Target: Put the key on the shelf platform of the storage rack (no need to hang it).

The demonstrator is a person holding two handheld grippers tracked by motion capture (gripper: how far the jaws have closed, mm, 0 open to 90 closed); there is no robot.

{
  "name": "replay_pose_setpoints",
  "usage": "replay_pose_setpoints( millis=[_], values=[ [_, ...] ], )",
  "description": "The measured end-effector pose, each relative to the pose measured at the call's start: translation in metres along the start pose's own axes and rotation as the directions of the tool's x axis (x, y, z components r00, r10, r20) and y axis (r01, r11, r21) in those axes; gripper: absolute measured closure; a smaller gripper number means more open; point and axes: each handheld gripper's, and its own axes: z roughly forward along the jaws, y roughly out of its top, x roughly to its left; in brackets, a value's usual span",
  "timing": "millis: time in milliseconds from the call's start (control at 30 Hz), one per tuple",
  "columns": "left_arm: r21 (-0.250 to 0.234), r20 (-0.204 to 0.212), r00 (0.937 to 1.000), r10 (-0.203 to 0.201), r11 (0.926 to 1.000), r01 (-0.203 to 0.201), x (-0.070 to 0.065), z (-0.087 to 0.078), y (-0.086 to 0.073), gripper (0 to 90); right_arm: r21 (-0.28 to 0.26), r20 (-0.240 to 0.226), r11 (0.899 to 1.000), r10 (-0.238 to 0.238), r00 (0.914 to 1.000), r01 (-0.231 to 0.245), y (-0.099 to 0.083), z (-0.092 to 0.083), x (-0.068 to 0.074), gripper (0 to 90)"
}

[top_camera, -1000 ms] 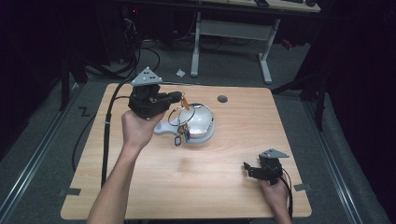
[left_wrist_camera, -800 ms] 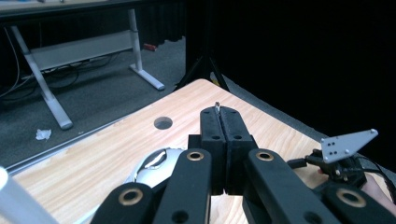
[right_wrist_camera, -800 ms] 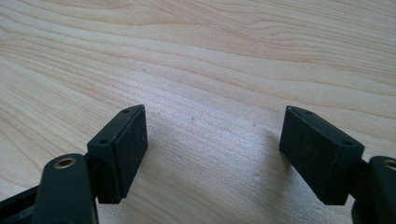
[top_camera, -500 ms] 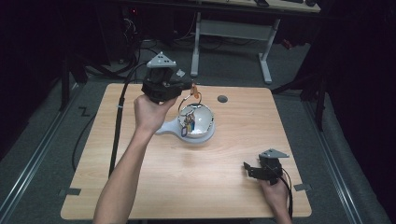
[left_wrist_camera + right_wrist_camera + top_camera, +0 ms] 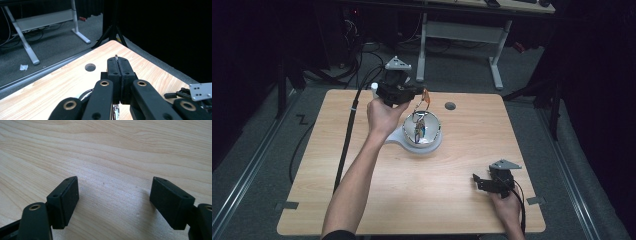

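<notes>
My left gripper [image 5: 421,93] hovers over the far rim of a shiny metal bowl [image 5: 435,133] that sits on a white base [image 5: 397,138] at mid-table. Its jaws are shut on a thin chain-like thing [image 5: 418,120] with an orange piece and small coloured bits, which dangles into the bowl. In the left gripper view a small metal tip [image 5: 116,56] pokes out between the closed pads of the left gripper [image 5: 119,61]. My right gripper [image 5: 477,182] rests on the table near the front right, and in its own view the right gripper [image 5: 113,200] is open over bare wood.
A round cable hole [image 5: 450,106] lies in the wooden table [image 5: 362,200] behind the bowl. The left gripper's black cable [image 5: 348,131] runs across the table's left side. A desk frame [image 5: 457,30] stands on the floor beyond the far edge.
My left hand has carried the chain-like thing from the bowl's left side toward the far right, so it now hangs over the bowl. The right gripper has stayed put.
</notes>
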Motion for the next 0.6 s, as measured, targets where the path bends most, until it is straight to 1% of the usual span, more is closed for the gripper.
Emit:
replay_pose_setpoints(
  millis=[200, 467, 600],
  values=[
    [0.004, 0.000, 0.9997, -0.024, 0.9997, 0.024, 0.005, 0.009, -0.002, 90.0, 0.000, 0.000, 1.000, 0.000, 1.0000, 0.000, 0.000, 0.000, 0.000, 23.6],
    [0.029, -0.010, 0.9995, -0.030, 0.9991, 0.030, 0.008, 0.021, -0.009, 90.0, 0.001, -0.002, 1.000, 0.001, 1.0000, -0.001, 0.000, 0.000, 0.000, 23.6],
    [0.036, -0.005, 0.9992, -0.039, 0.9986, 0.039, 0.010, 0.027, -0.015, 89.9, 0.001, -0.002, 1.000, -0.002, 1.0000, 0.002, 0.000, 0.000, 0.000, 23.6]
  ],
)
